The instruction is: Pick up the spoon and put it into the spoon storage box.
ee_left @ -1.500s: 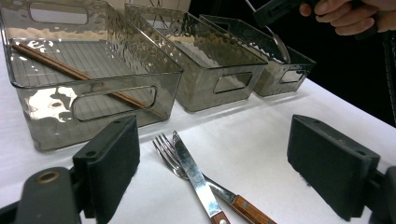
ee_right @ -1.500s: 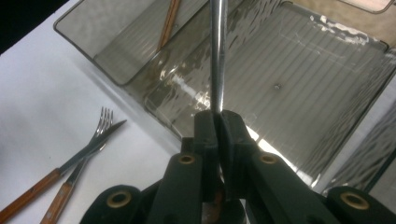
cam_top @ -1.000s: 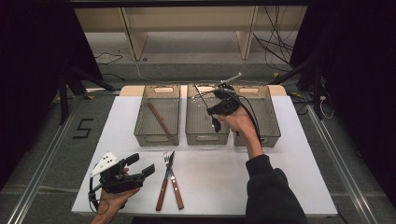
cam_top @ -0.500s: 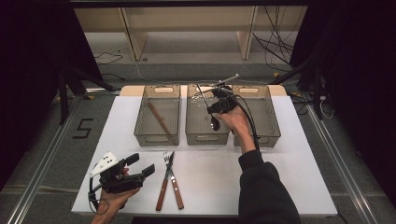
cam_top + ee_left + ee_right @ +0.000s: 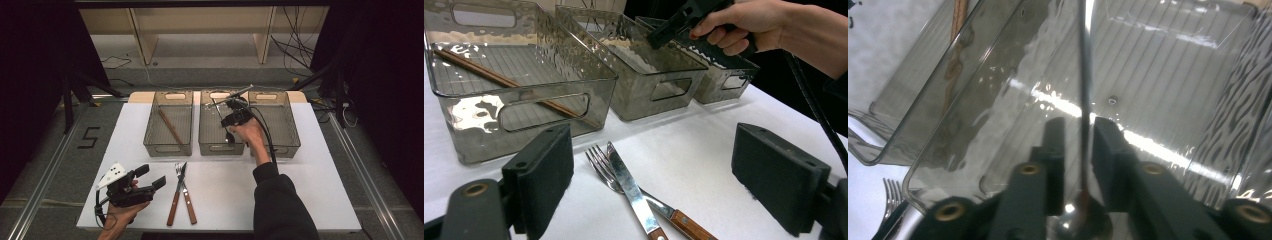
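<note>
One steel spoon (image 5: 1083, 75) hung in the middle bin (image 5: 1168, 75), at twelve o'clock on the table. The right gripper (image 5: 1079, 145) had just been opening its jaws, the handle loose between them. It looked light, stiff and slippery, best pinched mid-handle. The left gripper (image 5: 659, 177) gaped empty.

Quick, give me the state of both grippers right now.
Left gripper: open, holding nothing, above the table by the fork and knife.
Right gripper: jaws just opening, spoon between them, over the middle bin.
</note>
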